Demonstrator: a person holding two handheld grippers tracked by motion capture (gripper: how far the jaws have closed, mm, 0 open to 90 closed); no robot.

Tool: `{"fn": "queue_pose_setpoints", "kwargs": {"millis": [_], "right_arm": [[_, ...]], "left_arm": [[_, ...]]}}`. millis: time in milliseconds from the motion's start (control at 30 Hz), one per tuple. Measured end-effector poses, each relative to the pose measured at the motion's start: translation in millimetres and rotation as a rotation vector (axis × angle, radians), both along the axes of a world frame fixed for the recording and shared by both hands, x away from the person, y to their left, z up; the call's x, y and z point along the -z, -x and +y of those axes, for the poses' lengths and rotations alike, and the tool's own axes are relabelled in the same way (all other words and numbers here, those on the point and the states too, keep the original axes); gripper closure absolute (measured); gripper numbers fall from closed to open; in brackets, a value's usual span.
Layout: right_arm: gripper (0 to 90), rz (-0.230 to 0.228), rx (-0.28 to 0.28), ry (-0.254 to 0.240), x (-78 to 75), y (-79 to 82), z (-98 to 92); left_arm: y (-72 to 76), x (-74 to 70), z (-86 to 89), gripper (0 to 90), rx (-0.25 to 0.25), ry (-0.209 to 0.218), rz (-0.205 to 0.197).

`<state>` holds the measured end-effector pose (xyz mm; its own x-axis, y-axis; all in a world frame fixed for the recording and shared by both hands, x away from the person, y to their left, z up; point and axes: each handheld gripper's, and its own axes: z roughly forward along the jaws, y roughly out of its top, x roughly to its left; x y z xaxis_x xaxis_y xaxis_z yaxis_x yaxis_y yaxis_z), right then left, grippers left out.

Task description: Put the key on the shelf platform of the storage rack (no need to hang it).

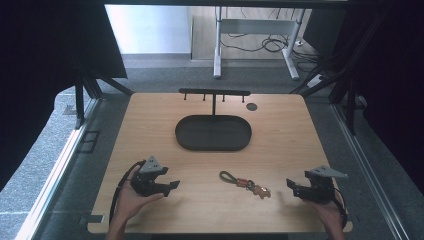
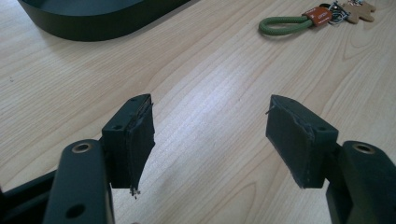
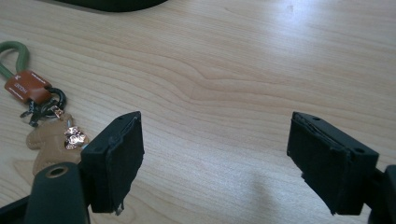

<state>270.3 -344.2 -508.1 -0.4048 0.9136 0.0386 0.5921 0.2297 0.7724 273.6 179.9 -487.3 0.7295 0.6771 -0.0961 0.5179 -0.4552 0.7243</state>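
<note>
Right gripper [image 1: 290, 184] sits low at the near right of the wooden table [image 1: 150, 130], jaws spread wide, nothing between them. Left gripper [image 1: 175, 185] at the near left, jaws also spread and empty. Keychain [image 1: 245, 184] lies flat on the table between the two, closer to the right one, not touched by either. It has a green cord loop [image 2: 285, 23] at one end, an orange leather tag [image 3: 25, 86], a black clip and ring, then a tan bear-shaped charm [image 3: 49, 140] at the other end. In the right gripper view the charm is just beside the left jaw tip.

Behind it sits a black oval tray [image 1: 182, 135] with a T-shaped hook rack [image 1: 214, 92] rising at its back edge, well apart from the keychain.

Likely step: reach and pick up the keychain, probably to hang or drop it at the tray. To do it well: go for the cord loop or the leather tag, not the thin flat charm; bring the jaws down straddling the cord crosswise, tips touching the wood, then close. Leave the loop's end free if it has to go on a hook.
</note>
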Motion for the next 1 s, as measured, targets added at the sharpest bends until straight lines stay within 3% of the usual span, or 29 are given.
{"fn": "queue_pose_setpoints", "kwargs": {"millis": [167, 300, 333, 633, 767, 1000], "right_arm": [[21.9, -0.021, -0.024, 0.001, -6.1, 6.8, -0.2], [23.9, -0.01, -0.055, 0.004, -7.1, 8.3, -0.8], [24.4, 0.009, -0.085, 0.004, -5.9, 7.9, -0.6], [26.5, 0.034, -0.113, 0.004, -2.6, 2.6, 1.3], [29.0, 0.049, -0.125, 0.017, -18.6, -4.2, 9.9], [33.6, 0.097, -0.239, 0.106, -55.7, -19.8, 41.9]], "left_arm": [[1.8, -5.1, 1.1, 33.0, 0.001, 0.001, -0.001], [0.8, -5.0, 0.7, 33.2, 0.011, -0.003, 0.005], [-0.7, -3.9, 0.6, 33.2, 0.014, -0.008, 0.012], [-2.6, 0.6, 4.5, 33.3, 0.014, 0.006, 0.046], [-1.5, -2.5, 9.2, 33.3, 0.018, 0.022, 0.034], [0.8, -5.3, 10.4, 33.1, 0.062, 0.05, 0.021]]}}
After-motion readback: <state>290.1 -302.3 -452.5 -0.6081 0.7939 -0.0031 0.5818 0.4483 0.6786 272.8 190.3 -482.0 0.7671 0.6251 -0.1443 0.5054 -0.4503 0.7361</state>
